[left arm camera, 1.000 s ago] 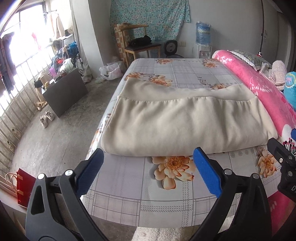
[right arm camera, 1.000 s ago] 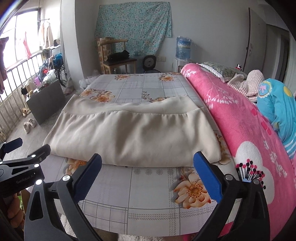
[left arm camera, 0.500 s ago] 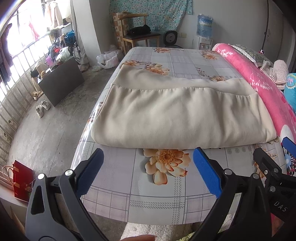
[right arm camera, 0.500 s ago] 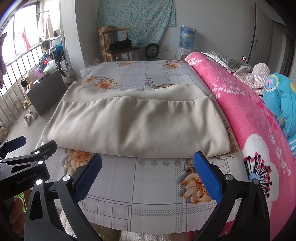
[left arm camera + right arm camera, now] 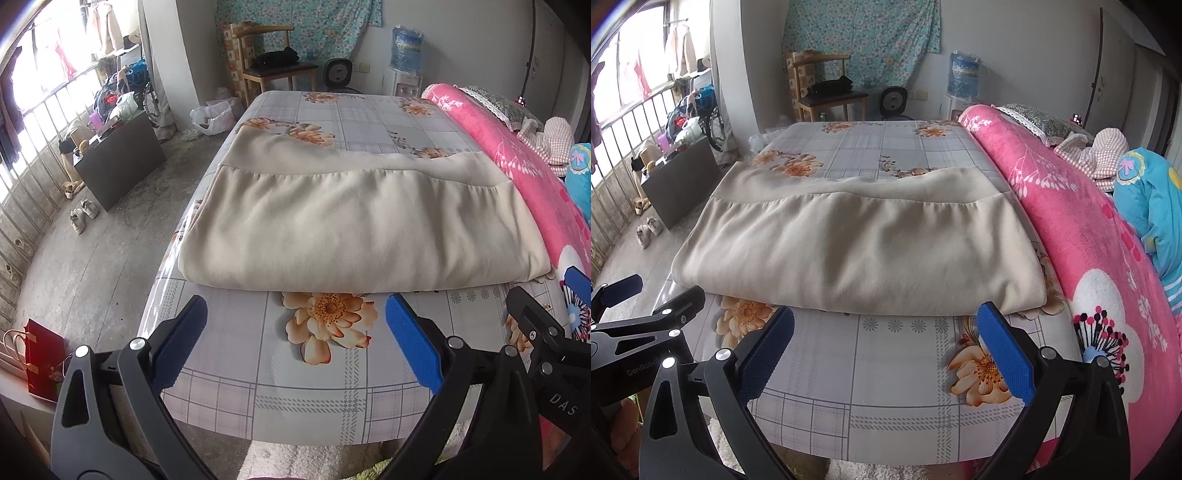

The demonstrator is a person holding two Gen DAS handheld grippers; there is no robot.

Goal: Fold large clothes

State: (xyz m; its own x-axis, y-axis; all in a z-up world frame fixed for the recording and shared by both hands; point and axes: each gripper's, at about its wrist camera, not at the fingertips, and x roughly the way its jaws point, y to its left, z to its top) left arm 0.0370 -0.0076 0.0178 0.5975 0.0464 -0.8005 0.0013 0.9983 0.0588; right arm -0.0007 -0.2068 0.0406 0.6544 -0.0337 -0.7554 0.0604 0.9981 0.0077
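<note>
A large beige garment (image 5: 354, 225) lies folded flat on the bed's flowered grey sheet (image 5: 321, 373); it also shows in the right wrist view (image 5: 864, 251). My left gripper (image 5: 295, 343) is open and empty, held just short of the garment's near folded edge, toward its left half. My right gripper (image 5: 886, 347) is open and empty, just short of the same edge, toward its right half. The right gripper (image 5: 546, 332) shows at the right of the left wrist view, and the left gripper (image 5: 631, 314) at the left of the right wrist view.
A rolled pink blanket (image 5: 1082, 229) runs along the bed's right side, with a blue quilt (image 5: 1152, 206) behind it. A dark box (image 5: 118, 162), shoes and a red bag (image 5: 44, 365) are on the floor at left. A chair (image 5: 273, 70) stands beyond the bed.
Both grippers have moved closer to the garment's near edge and tilted slightly down. Both stay open. The garment has not moved.
</note>
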